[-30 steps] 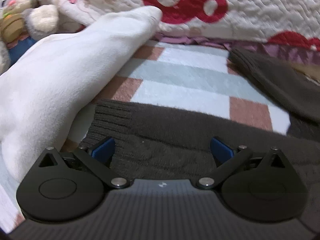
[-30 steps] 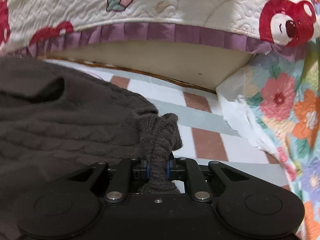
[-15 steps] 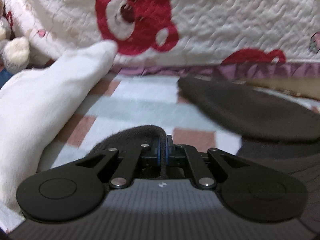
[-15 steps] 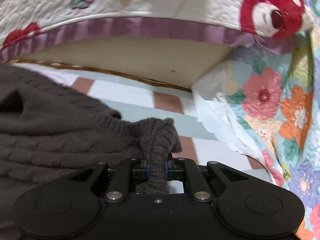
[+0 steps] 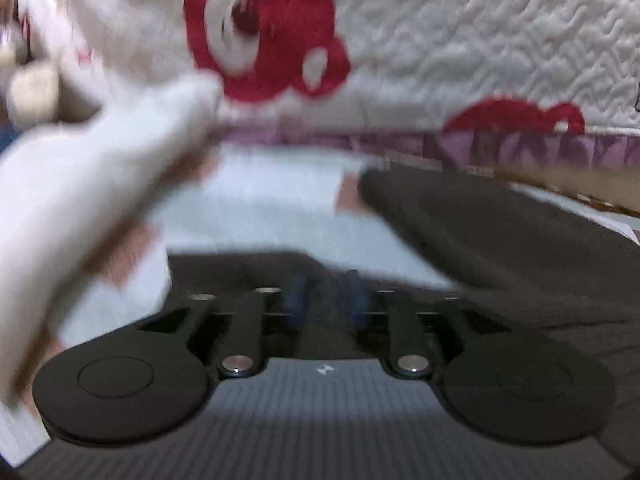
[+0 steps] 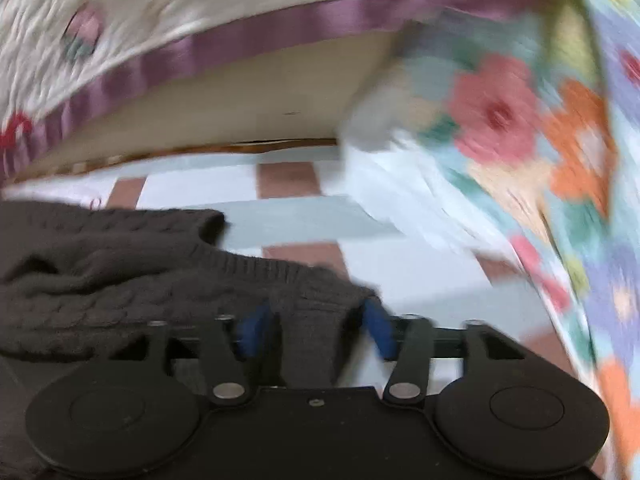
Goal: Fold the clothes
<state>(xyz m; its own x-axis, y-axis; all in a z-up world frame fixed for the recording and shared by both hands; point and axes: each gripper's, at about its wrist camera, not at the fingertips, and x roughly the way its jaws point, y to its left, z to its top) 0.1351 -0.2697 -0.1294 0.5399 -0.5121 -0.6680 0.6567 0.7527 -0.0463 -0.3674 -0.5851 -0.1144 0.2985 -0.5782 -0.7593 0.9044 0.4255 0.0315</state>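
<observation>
Both claws parted since half a second ago: left claw (image 5: 325,300) released over sweater hem, right claw (image 6: 312,330) spread, knit bunch loose between pads. One dark brown cable-knit sweater (image 6: 112,272) flat on checked blanket (image 6: 280,216). One white garment (image 5: 80,208) left. Views blurred.

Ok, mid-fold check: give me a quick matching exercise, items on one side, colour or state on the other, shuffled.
Items:
1. knitted sweater
2. right gripper
3. quilt frill
4. fleece garment

Colour or state:
A. white
B. purple
C. dark brown
D. jaws apart, with a bunch of knit between them

Pairs: 1-C, 2-D, 3-B, 4-A

The left gripper has its jaws apart too, over the sweater, though that view is blurred.
</observation>
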